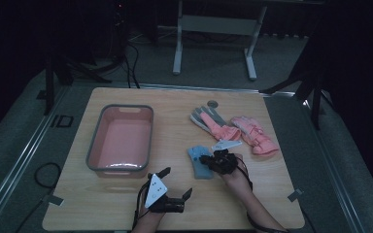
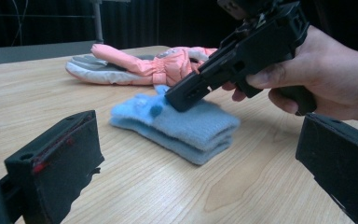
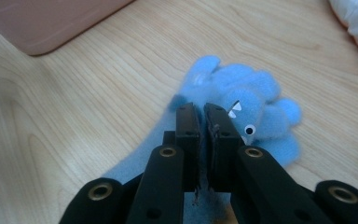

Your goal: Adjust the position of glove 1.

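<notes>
Wooden table (image 1: 126, 204), dim room. Pink bin (image 1: 121, 141): holds nothing. Blue glove (image 1: 199, 162): lying flat mid-table, right gripper (image 3: 200, 109) on it, jaws pressed together, not visibly pinching fabric. Left gripper (image 1: 177, 182): spread, idle. Pink gloves (image 1: 235, 128): untouched. Sorting apparently barely begun.

both grippers are black; the left gripper (image 1: 178, 183) carries a pale grey three-cornered plate with dark dots on top, the right gripper (image 3: 200, 109) has flat rectangular pads and arms with brass-ringed holes; dark cables trail along the person's bare forearms, no sleeves at the wrists
</notes>
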